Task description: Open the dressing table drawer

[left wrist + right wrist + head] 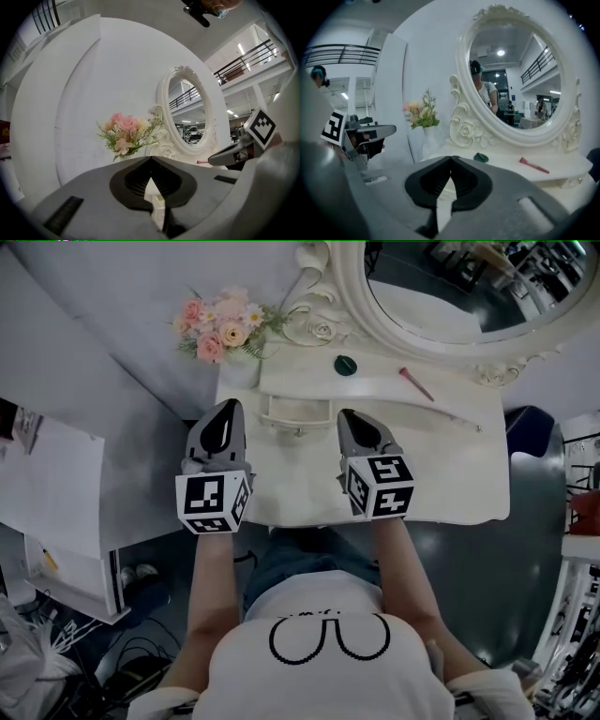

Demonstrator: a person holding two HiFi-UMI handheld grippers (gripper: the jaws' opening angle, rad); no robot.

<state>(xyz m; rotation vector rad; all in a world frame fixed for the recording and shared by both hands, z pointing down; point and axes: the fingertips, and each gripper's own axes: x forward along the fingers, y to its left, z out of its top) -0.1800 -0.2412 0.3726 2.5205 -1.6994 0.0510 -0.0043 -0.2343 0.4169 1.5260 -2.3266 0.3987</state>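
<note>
The white dressing table (441,474) lies below me. Its small drawer (286,412) sits under the raised back shelf and stands pulled out a little, its handle facing me. My left gripper (228,409) hovers just left of the drawer, jaws shut and empty, tips meeting (151,159). Just right of the drawer is my right gripper (350,418), its jaws also shut with nothing between them (451,159). Neither gripper touches the drawer. Each gripper shows in the other's view: the right gripper (226,153) and the left gripper (370,131).
On the shelf stand a vase of pink flowers (217,329), a round green object (346,365) and a thin pink-tipped stick (416,383), below the oval mirror (450,296). A white board (47,484) stands at the left. Cables (112,662) lie on the floor.
</note>
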